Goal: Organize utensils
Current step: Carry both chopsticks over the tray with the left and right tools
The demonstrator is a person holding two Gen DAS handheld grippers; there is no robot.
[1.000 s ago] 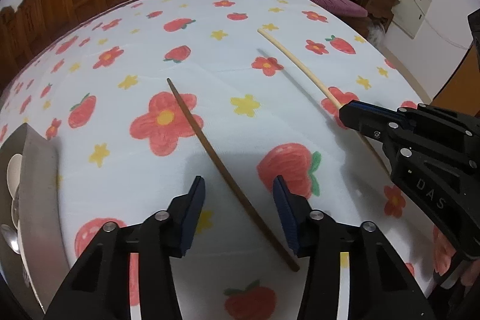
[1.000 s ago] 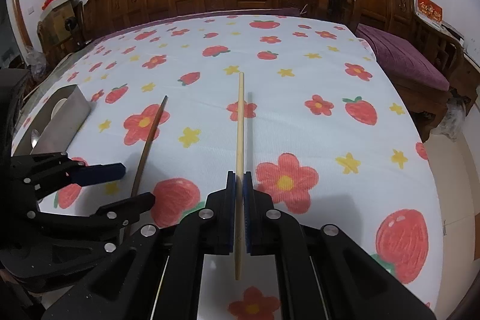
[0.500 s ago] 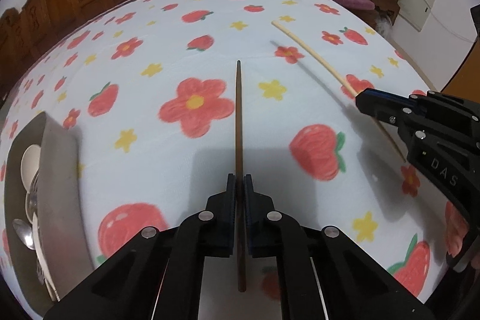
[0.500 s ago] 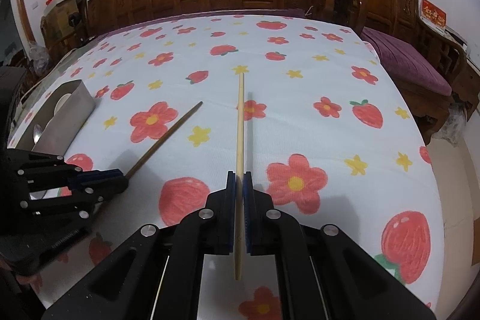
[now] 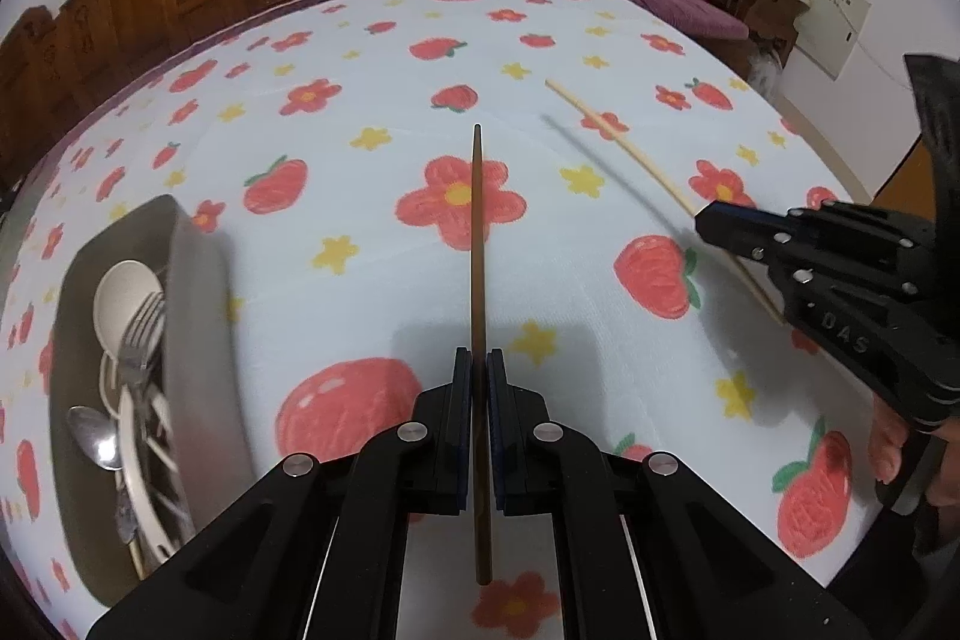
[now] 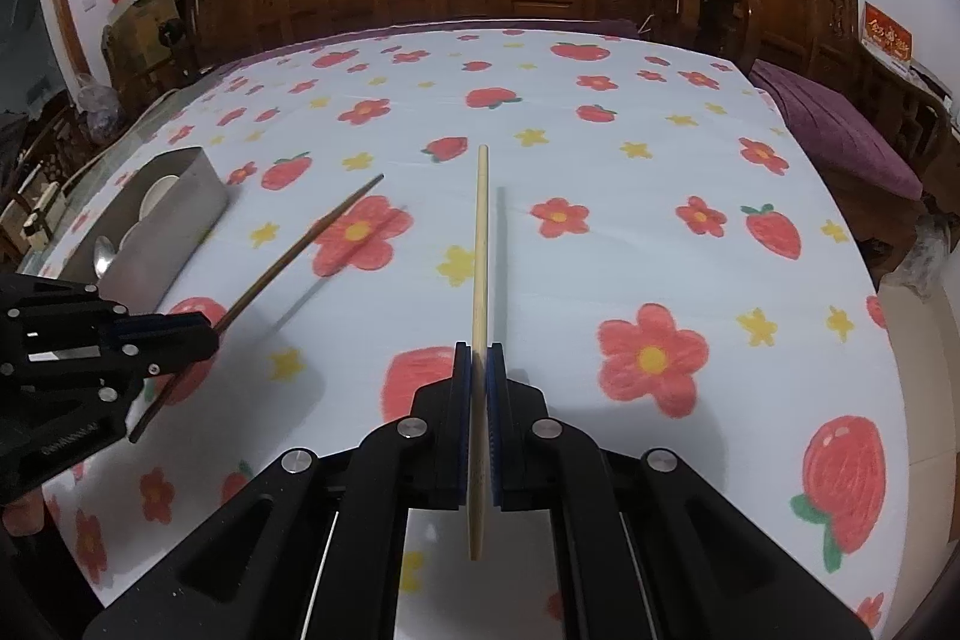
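each gripper has one chopstick right now. the left gripper [image 5: 478, 370] is pressed together on the dark brown chopstick [image 5: 477, 244], and the right gripper [image 6: 478, 367] is pinching the pale bamboo chopstick [image 6: 479, 244] the same way. both sticks are up off the table [image 6: 600, 160], which has a strawberry-and-flower cloth on it, and each throws a shadow on that cloth. the grey metal tray [image 5: 198, 316] sits toward the table's left edge, already holding a fork [image 5: 139, 340], a metal spoon [image 5: 96, 436] and some white spoons [image 5: 126, 280].

handling-wise, these look light and stiff, so weight isn't the issue. my guess is the trouble is them being thin, smooth and round: they can swivel or slip between the pads. both are held fairly near the thick back end, with a long stretch sticking out front and only a short tail behind, so the tip has plenty of leverage to swing if it bumps the tray wall. i'd say a grip closer to the middle would be steadier, but for dropping them lengthwise into the tray this hold looks fine.
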